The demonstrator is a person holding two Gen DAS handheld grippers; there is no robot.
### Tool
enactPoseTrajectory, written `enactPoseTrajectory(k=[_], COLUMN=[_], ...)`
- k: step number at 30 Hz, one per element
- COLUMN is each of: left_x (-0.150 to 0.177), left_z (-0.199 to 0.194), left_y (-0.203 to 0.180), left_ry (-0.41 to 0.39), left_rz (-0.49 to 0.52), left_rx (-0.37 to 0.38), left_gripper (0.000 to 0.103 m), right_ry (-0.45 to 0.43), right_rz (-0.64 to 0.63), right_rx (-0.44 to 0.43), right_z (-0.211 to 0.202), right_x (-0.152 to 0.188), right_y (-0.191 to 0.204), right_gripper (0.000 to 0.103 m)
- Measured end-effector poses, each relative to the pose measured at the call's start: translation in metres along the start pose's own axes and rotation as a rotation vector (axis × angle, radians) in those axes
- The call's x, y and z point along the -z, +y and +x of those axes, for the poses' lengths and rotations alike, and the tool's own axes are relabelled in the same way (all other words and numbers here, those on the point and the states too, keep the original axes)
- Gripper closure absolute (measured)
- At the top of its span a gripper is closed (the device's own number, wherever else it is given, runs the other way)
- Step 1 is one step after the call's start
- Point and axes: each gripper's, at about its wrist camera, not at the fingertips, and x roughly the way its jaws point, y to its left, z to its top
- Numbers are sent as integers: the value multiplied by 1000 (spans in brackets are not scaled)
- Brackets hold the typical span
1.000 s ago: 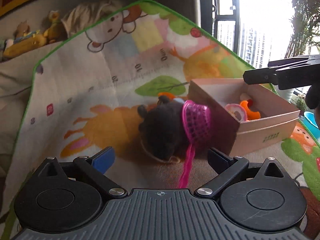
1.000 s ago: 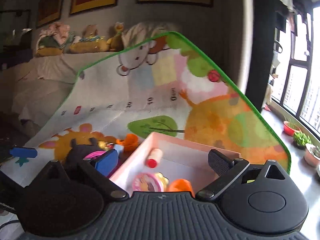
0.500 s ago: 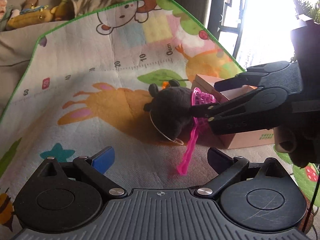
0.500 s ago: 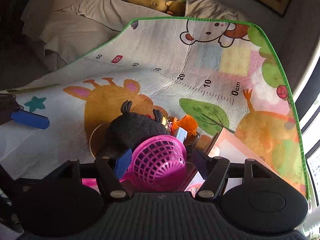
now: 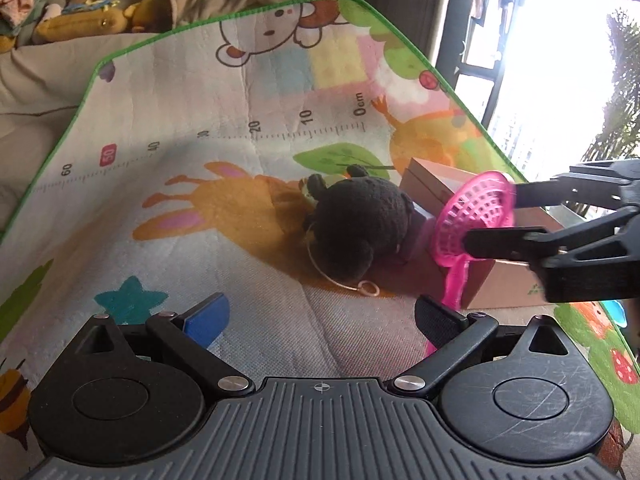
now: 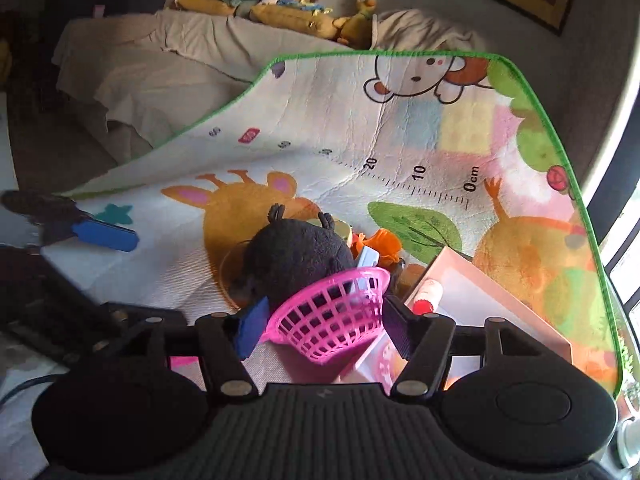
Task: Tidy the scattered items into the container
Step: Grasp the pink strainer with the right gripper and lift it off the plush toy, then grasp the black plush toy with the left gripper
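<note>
My right gripper (image 6: 324, 324) is shut on the bowl of a pink plastic strainer (image 6: 332, 316) and holds it lifted, tilted, beside the pink cardboard box (image 6: 480, 308). In the left wrist view the strainer (image 5: 476, 216) hangs between the right gripper's fingers (image 5: 500, 240) in front of the box (image 5: 504, 284), its handle pointing down. A black plush toy (image 5: 356, 228) lies on the play mat left of the box; it also shows in the right wrist view (image 6: 296, 260). My left gripper (image 5: 320, 316) is open and empty, low over the mat, short of the plush.
An orange toy (image 6: 384, 244) and a small light-blue item lie behind the plush. The box holds a white-and-red tube (image 6: 428, 292) and other toys. A bed with stuffed animals (image 6: 280, 12) stands behind the mat. A window is at the right.
The right gripper has closed on the pink strainer and lifted it off the plush, toward the box. The left gripper has drawn back a little and stays open.
</note>
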Motion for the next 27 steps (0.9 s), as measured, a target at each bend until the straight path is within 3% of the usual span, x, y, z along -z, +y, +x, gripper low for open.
enactPoseTrajectory(k=[1,2,3,7,8,10,11,12,16,18,19,24,27], left_x=[-1,-1,-1,-5,-7,-12,-16,-19,-36,-43,-47,-59,-60], left_z=[1,2,3,4,4,7,10,14,32,42,48,82,98], left_y=[1,1,1,-5,-8,-14,-17,-19,-27,-35,-39,-55,-58], left_ry=[6,11,14,20,19,9,5,3,10,12,15,38,65], left_rz=[-5,-9,-10,25,42,78,93,104,128,164,187,266,278], left_rx=[-4,-8,-13,-25,-20,-25,-37,-53,-78,-78,-76,-112,-121], left_gripper=[2,2,2,2,2,2,2,2,2,2,2,2,2], right_ry=[-1,6,24,49,47,46,42,34,44,54,57,112,102], right_rz=[11,24,44,68,70,92,113,135,228,311,345,441,488], right_rx=[-4,-14,-31,-51,-51,-49,-49,-46,-35,-55,-67,-107,-124], right_z=[-9,-17,-24,-42,-45,-47,-48,-48,-43,-41,-41,-30,-30], right_x=[3,6,11,37,44,57,63,70,91,101,105,116,118], right_y=[-2,-3,-4,0,2,4,4,5,5,0,-1,-9,-14], right_gripper=[43,62,66,66,64,48,31,21,14,2,0,0,0])
